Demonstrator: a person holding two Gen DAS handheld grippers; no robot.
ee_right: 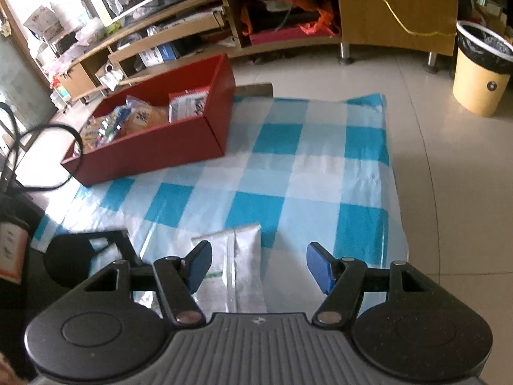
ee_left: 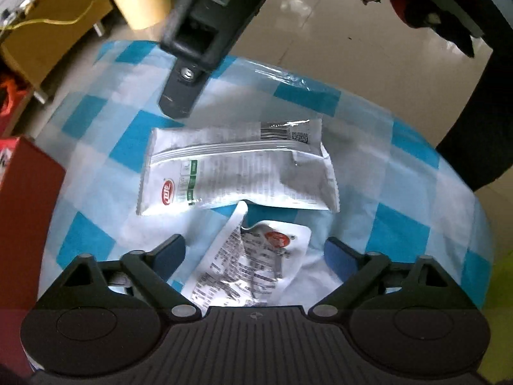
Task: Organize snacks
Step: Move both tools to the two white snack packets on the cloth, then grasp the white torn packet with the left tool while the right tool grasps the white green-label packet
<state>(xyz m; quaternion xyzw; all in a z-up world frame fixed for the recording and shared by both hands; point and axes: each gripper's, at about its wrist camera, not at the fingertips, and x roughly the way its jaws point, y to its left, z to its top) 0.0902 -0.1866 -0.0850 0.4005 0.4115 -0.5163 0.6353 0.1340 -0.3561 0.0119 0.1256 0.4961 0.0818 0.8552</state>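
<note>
In the left wrist view the left gripper points down at the blue-and-white checked cloth, its jaws spread wide and gripping nothing; a crumpled snack wrapper lies on the cloth between the blue pads without visibly touching either; just beyond it rests a white snack packet, flat, printed back upward; a dark finger of the right gripper hangs over the cloth past the packet; a red box shows at the left edge, a yellow bin on the floor behind

In the right wrist view the right gripper stands released, pads apart; the white snack packet lies on the cloth below, near the left pad, ungrasped; the red box sits at the cloth's far left, with snack bags inside; the yellow bin stands on the tiled floor at right
</note>
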